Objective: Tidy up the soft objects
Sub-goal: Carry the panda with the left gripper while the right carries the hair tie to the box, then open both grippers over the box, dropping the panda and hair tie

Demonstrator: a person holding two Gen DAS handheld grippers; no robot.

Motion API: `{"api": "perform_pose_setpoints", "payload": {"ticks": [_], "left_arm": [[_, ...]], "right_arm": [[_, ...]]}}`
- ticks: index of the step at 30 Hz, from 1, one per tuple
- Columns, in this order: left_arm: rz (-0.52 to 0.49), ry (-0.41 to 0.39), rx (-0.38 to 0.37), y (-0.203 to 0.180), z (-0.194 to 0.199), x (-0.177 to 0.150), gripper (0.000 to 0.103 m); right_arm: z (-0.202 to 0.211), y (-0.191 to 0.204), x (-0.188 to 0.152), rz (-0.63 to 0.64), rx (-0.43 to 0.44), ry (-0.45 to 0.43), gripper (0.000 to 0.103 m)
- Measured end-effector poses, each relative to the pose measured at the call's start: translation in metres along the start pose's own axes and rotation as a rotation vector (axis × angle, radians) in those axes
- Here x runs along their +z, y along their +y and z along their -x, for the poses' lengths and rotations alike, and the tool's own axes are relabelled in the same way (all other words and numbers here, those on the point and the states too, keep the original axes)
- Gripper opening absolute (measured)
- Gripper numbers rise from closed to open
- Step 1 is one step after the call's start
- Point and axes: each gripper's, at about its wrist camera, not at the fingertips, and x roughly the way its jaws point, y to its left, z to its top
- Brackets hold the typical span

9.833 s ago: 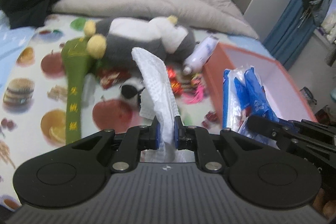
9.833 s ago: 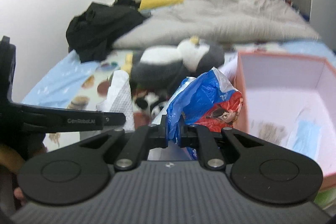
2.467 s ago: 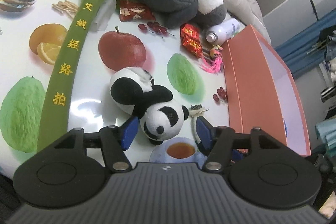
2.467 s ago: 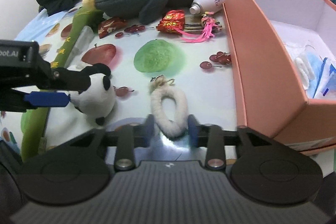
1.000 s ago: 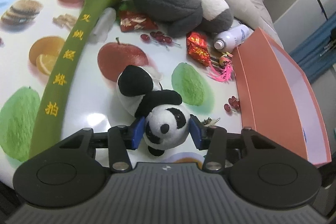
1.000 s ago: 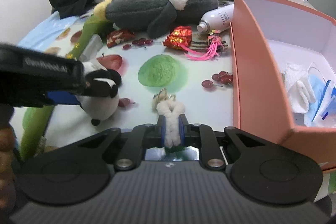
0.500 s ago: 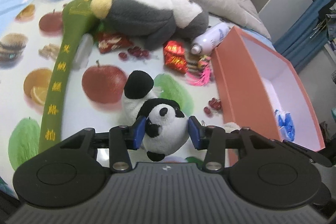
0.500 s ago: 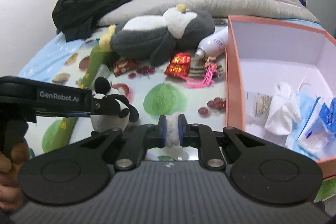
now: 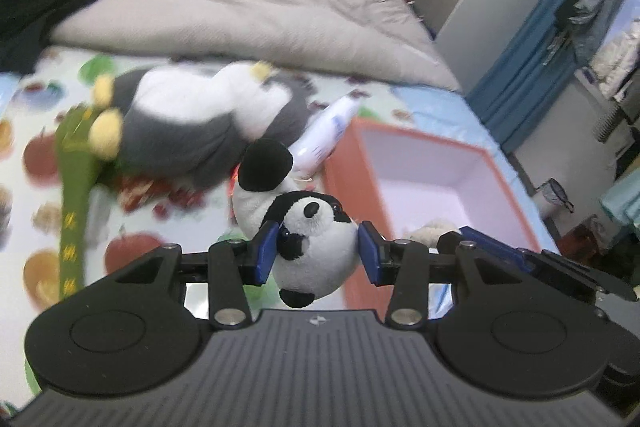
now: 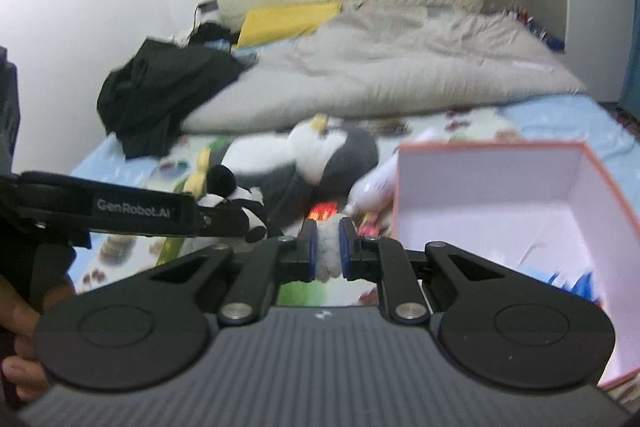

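Status: mid-task, 2 soft items lifted, neither in the box [image 9: 424, 183] yet. Left gripper [image 9: 316, 253] has its pads clamped on the head of the panda [image 9: 308, 239], held off the mat and just left of the box's near wall. Right gripper [image 10: 328, 247] is pinched narrow on a white fluffy loop [image 10: 329, 249], also short of the box in its own view. Box already holds some blue and white bits at the near edge, blurred. Left on the mat: big penguin plush [image 9: 192, 123], green strap [image 9: 74, 187], red packets. Bottle [image 9: 324, 135] isn't soft, probably stays.
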Motion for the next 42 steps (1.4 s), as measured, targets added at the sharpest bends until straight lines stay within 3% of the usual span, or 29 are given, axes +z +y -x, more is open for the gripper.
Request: {"api": "perform_pose_setpoints", "payload": {"ticks": [7,13,22,28,35,36,38,42], "left_arm": [[-0.076,-0.01,-0.072,-0.051,-0.014,0.035,0.049],[-0.144,0.038,-0.122,-0.096,-0.053,0.044,0.049],[-0.217,0.208,-0.158,-0.136,-0.14,0.021,0.049],[-0.245,0.297,-0.148,-0.139,-0.18,0.002,0.049],[-0.263,0.316,-0.119,-0.134,-0.188,-0.001,0.055],[-0.264,0.308,-0.12,-0.134,-0.183,0.0,0.059],[-0.264,0.286,-0.126,-0.135,-0.17,0.001,0.061],[-0.274,0.238,-0.134,-0.139,-0.142,0.005,0.061]], "right_arm": [[0.019,-0.039,0.035,-0.026,-0.069,-0.071,0.015],[0.022,-0.085,0.038,-0.071,-0.151,-0.074,0.015],[-0.007,-0.149,0.001,-0.176,-0.257,0.068,0.015],[-0.032,-0.175,-0.034,-0.237,-0.289,0.187,0.016],[-0.032,-0.177,-0.05,-0.288,-0.286,0.227,0.019],[-0.031,-0.176,-0.048,-0.288,-0.288,0.225,0.022],[-0.025,-0.172,-0.045,-0.286,-0.287,0.213,0.04],[-0.01,-0.165,-0.036,-0.282,-0.274,0.162,0.042]]}}
